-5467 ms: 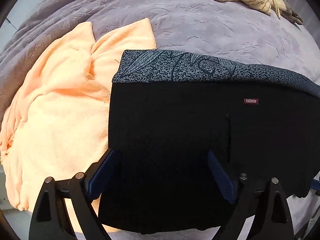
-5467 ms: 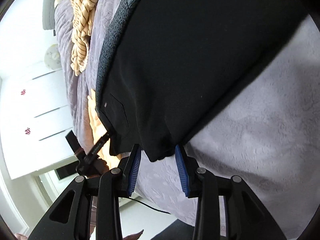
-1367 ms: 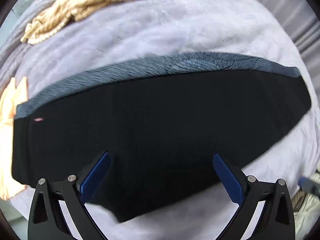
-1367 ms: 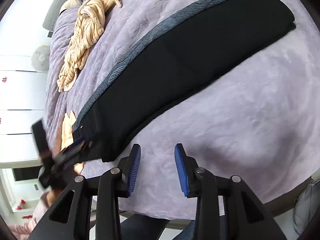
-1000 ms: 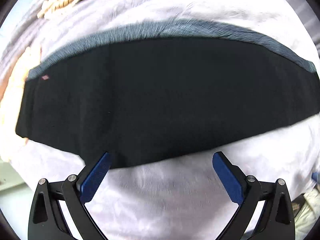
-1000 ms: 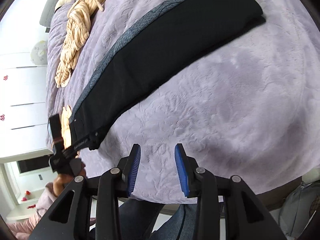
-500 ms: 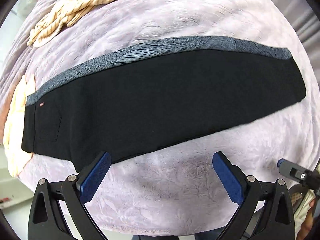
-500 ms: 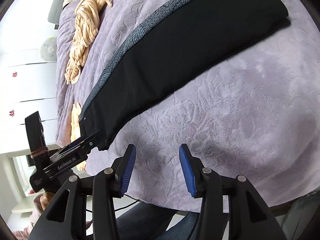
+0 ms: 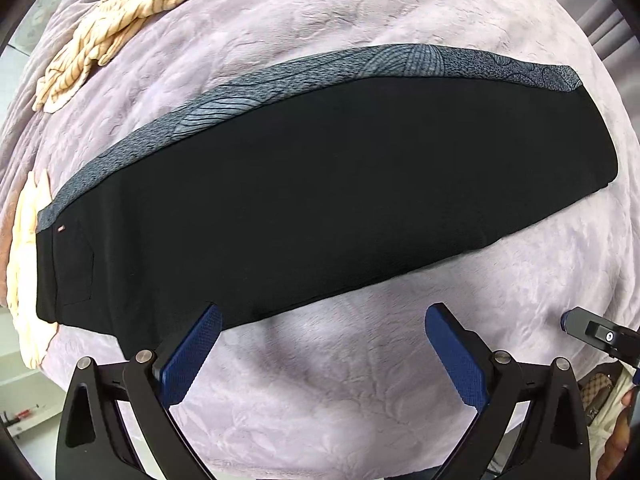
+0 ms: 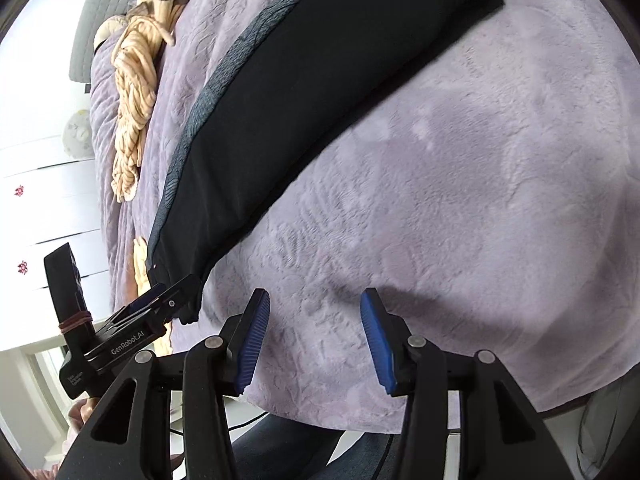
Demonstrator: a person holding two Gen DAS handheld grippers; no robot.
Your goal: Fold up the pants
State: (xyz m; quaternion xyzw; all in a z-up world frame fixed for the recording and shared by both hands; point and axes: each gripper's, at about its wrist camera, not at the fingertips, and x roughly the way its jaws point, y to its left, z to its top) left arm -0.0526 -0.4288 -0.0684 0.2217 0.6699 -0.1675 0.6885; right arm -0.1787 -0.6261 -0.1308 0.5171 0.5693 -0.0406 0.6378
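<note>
The black pants [image 9: 320, 200] lie flat and folded lengthwise on the lilac bed cover [image 9: 320, 392], with a grey patterned strip along their far edge. Waist end is at the left, leg ends at the right. My left gripper [image 9: 323, 314] hangs open over the cover just off the pants' near edge, and nothing is between its blue pads. In the right wrist view the pants [image 10: 320, 80] run diagonally away. My right gripper [image 10: 314, 298] is open above bare cover, clear of the cloth. The left gripper [image 10: 172, 300] shows there beside the pants' waist corner.
A cream striped garment [image 9: 120, 20] lies bunched at the far side of the bed. An orange towel [image 9: 24, 240] sticks out past the waist end. White drawers [image 10: 40, 200] stand beyond the bed. The bed's near edge is close below both grippers.
The left view has drawn back, so the whole pants now show lying flat. My right gripper's jaws stand wider than a second ago and it has sunk closer to the cover.
</note>
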